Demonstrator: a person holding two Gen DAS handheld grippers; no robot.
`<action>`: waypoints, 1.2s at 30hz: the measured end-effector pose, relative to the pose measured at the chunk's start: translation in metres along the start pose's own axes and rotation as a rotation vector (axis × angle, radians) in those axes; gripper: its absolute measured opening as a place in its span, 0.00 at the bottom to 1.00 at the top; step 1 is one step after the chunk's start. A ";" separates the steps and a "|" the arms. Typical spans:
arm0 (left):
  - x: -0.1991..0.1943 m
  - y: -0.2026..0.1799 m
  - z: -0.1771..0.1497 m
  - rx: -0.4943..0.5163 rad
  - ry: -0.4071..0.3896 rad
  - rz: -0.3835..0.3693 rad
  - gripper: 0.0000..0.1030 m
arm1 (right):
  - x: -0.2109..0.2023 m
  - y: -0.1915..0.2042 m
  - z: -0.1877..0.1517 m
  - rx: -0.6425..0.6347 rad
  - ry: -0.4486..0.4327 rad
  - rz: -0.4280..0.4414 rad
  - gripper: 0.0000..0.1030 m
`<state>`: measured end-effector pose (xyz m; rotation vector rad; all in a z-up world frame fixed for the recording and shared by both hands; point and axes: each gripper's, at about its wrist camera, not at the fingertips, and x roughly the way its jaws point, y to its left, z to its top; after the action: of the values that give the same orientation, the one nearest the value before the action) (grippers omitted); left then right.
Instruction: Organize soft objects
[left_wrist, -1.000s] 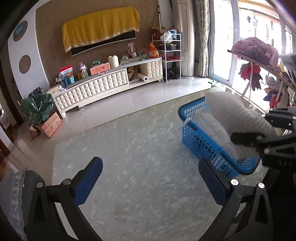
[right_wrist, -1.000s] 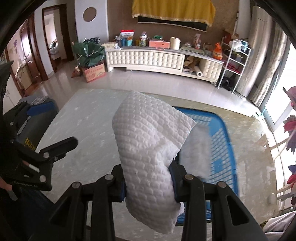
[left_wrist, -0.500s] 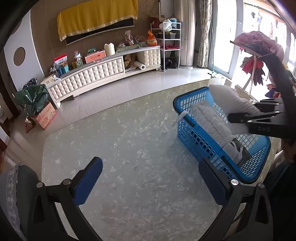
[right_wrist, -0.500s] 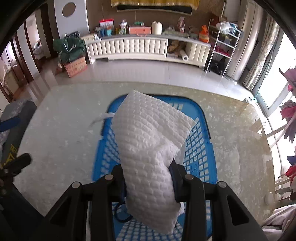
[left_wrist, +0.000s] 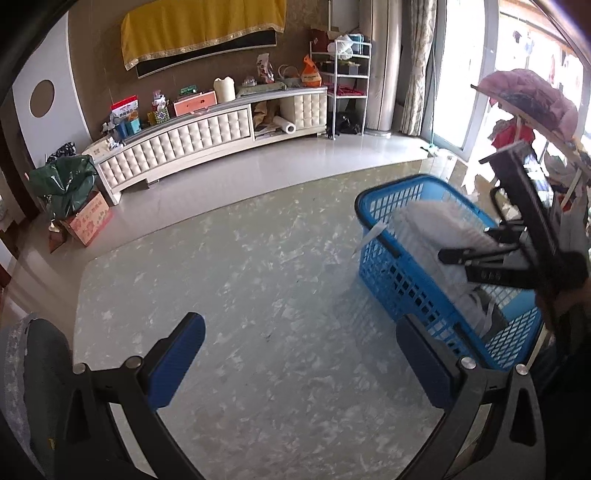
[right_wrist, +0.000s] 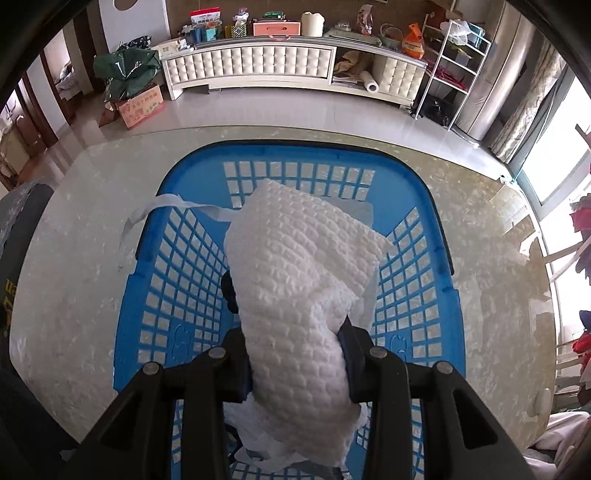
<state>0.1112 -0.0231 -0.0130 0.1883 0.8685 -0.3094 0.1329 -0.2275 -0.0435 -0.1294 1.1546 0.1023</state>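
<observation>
One white cloth (right_wrist: 295, 295) is pinched in the right gripper (right_wrist: 295, 363), inside the blue basket (right_wrist: 417, 206). It needs letting go. Beside the basket, the left gripper (left_wrist: 299, 365) is apart.

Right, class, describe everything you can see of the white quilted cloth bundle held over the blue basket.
The white quilted cloth bundle looks soft and thick, with a raised bubble-like weave, folded into a plump, pillow-like wad. The right tool is shut on its lower part, one pad pressing each side, so it stands tilted with its top leaning away. It hangs inside the blue plastic lattice basket on the marbled tabletop; more white fabric lies beneath it, though contact there is unclear.
</observation>
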 end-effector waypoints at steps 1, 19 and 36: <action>0.000 -0.001 0.001 -0.001 -0.006 0.001 1.00 | 0.001 0.001 0.000 -0.002 0.002 0.000 0.34; 0.005 -0.003 -0.001 0.017 0.008 0.013 1.00 | 0.014 0.000 -0.001 -0.034 0.027 -0.052 0.85; -0.021 -0.001 -0.012 -0.015 -0.031 0.063 1.00 | -0.054 0.007 -0.043 0.002 -0.126 0.029 1.00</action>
<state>0.0896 -0.0171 -0.0039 0.1960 0.8319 -0.2469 0.0712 -0.2282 -0.0113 -0.1030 1.0309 0.1333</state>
